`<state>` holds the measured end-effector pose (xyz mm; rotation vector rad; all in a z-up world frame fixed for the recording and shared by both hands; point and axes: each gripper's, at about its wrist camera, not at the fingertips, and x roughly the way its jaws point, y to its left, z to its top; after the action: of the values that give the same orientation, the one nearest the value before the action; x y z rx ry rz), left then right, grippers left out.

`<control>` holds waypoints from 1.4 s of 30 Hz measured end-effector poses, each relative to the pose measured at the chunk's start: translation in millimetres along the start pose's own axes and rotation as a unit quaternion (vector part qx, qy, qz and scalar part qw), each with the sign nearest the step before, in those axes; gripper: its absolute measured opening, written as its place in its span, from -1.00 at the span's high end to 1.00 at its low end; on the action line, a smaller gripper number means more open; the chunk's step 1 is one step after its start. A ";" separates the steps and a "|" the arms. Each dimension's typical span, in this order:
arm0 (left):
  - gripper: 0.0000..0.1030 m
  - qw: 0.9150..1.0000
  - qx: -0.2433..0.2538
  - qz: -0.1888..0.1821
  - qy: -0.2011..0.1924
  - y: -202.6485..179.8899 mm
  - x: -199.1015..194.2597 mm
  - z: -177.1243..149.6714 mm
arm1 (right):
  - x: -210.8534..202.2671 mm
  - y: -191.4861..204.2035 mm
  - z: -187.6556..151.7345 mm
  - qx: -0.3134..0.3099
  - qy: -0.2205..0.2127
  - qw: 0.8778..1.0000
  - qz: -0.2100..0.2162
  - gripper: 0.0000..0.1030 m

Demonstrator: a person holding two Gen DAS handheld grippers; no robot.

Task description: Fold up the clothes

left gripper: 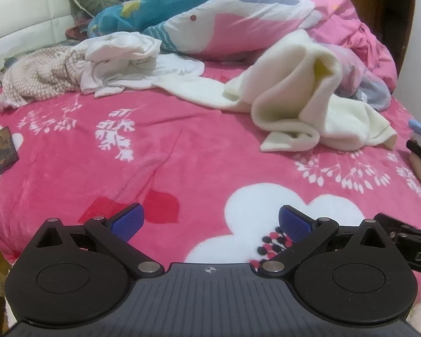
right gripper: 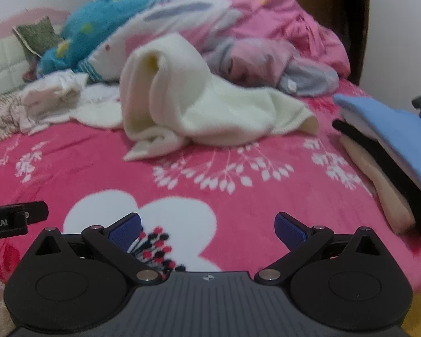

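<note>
— What are you looking at, biggest thing first?

— I'm looking across the bed point(left gripper: 182, 151) with its pink flowered blanket. The cream garment point(right gripper: 199, 104) is lying crumpled on it, humped up and unfolded, with more loose clothes point(left gripper: 70, 70) bunched toward the headboard. A folded stack point(right gripper: 393, 151) is sitting at the right edge.

— Where is the cream piece lying from you?

— Ahead of both hands. In the left view it's sitting forward and to the right; in the right view it's almost straight ahead, a little left. So I'm judging my right hand-held gripper point(right gripper: 207, 230) the nearer one. Its long run seems to be stretching left to right across my reach, though the bunching is making that hard to settle.

— And your hands?

— My left hand-held gripper point(left gripper: 210, 219) and the right one are both spread wide, holding nothing, hovering over the white flower print.
</note>
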<state>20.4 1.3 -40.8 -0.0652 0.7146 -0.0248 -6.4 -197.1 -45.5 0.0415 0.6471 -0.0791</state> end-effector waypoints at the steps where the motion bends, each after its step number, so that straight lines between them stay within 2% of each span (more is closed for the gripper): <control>1: -1.00 1.000 0.001 0.003 -0.001 0.3 2.7 -0.9 | 0.8 -1.6 -1.0 0.000 -0.012 1.000 0.004 -1.00; 5: -1.00 1.000 0.001 0.006 -0.003 4.8 15.0 -2.1 | 7.4 -5.4 8.1 -0.004 -0.047 0.999 0.015 -1.00; 8: -1.00 1.000 -0.004 0.009 -0.010 12.4 23.2 -1.4 | 12.6 1.1 25.9 -0.039 -0.093 0.995 0.011 -1.00; 10: -1.00 1.000 -0.011 0.011 -0.015 19.1 28.5 -0.6 | 17.2 7.9 43.3 -0.069 -0.135 0.988 0.010 -1.00; 14: -1.00 0.999 -0.032 0.016 -0.025 35.1 39.7 1.3 | 33.3 17.4 83.1 -0.087 -0.200 0.976 0.009 -1.00; 18: -1.00 0.998 -0.051 0.020 -0.035 50.4 50.6 3.5 | 64.5 30.5 121.9 -0.111 -0.208 0.972 0.012 -0.96; 20: -1.00 0.997 -0.059 0.020 -0.042 56.4 55.2 5.7 | 86.6 41.2 134.8 -0.141 -0.193 0.971 -0.006 -0.79; 21: -1.00 0.997 -0.060 0.019 -0.047 58.7 57.1 7.4 | 97.5 45.5 139.5 -0.157 -0.180 0.971 -0.015 -0.46; 22: -1.00 0.997 -0.059 0.017 -0.048 60.3 59.1 9.6 | 110.5 51.1 144.7 -0.174 -0.165 0.970 -0.025 -0.24; 23: -0.98 0.997 -0.055 0.014 -0.050 61.0 61.7 12.4 | 120.8 54.1 149.4 -0.184 -0.153 0.970 -0.032 -0.18; 24: -0.97 0.997 -0.050 0.010 -0.052 61.4 64.4 15.4 | 130.2 56.9 150.0 -0.188 -0.144 0.971 -0.036 0.04; 25: -0.96 0.997 -0.046 0.010 -0.056 61.0 66.4 17.7 | 137.0 58.2 151.0 -0.191 -0.140 0.971 -0.044 0.42; 27: -0.95 0.997 -0.032 0.015 -0.072 57.8 68.1 21.6 | 150.4 60.8 153.1 -0.198 -0.131 0.970 -0.060 0.76; 30: -0.95 0.995 -0.013 0.017 -0.095 52.4 67.7 26.8 | 133.7 46.4 153.1 -0.164 -0.179 0.967 -0.075 0.81; 35: -0.95 0.993 0.007 0.003 -0.114 41.9 63.3 30.5 | 81.8 -13.7 145.7 -0.054 -0.234 0.967 -0.084 0.83; 39: -0.95 0.993 0.024 -0.012 -0.119 27.7 58.5 29.7 | 27.2 -68.5 120.9 0.029 -0.271 0.959 -0.083 0.83; 42: -0.95 0.992 0.040 -0.026 -0.118 14.7 55.3 28.5 | -11.9 -101.5 94.1 0.068 -0.278 0.955 -0.082 0.83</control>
<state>80.9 15.0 -56.5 -0.0102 0.4745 -0.0935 31.8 -303.5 35.3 0.0942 0.0790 -0.2843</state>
